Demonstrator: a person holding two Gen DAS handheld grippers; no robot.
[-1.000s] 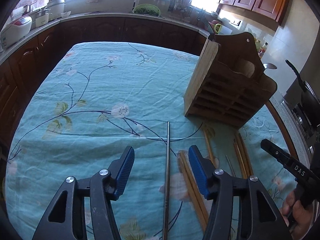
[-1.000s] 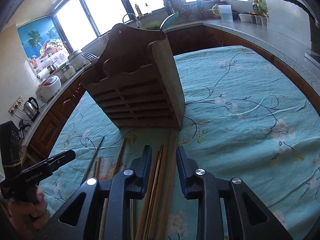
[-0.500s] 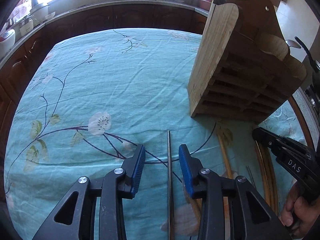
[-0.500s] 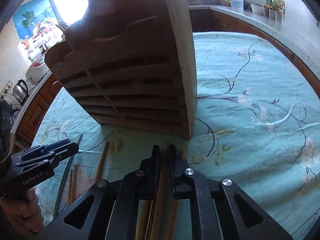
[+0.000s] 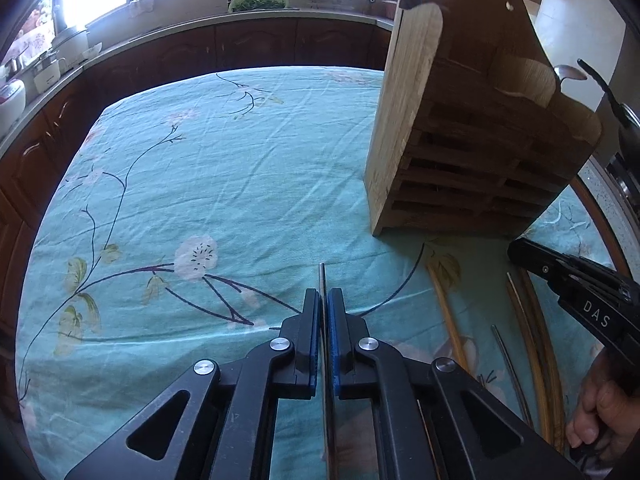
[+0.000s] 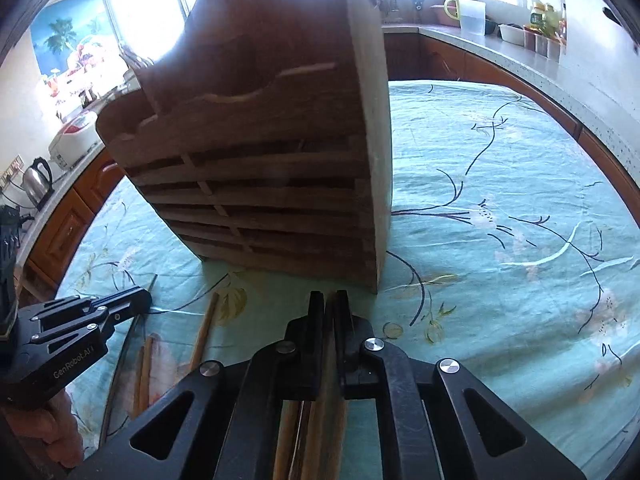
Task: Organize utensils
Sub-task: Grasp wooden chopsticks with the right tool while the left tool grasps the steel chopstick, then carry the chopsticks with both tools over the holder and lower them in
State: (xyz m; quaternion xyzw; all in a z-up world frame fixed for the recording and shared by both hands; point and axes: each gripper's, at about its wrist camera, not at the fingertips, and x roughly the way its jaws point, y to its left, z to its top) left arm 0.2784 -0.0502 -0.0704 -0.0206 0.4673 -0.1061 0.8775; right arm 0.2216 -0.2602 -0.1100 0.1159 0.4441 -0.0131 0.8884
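A table under a teal tablecloth [image 5: 224, 184] printed with dark branches and pale blossoms fills the left wrist view, creased across the middle. At upper right a slatted wooden utensil holder [image 5: 476, 152] stands upright on it. Below that, toward lower right, loose wooden chopsticks [image 5: 448, 312] and a thin metal chopstick [image 5: 508, 356] lie flat on the cloth. At centre, another metal chopstick [image 5: 321, 276] lies pointing up the frame.

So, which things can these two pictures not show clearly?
- Wooden holder, right wrist view: contents hidden by its walls and backlight.
- Metal chopstick, left wrist view: near end hidden under the left gripper.
- Wooden chopsticks, right wrist view: count unclear inside the right gripper.
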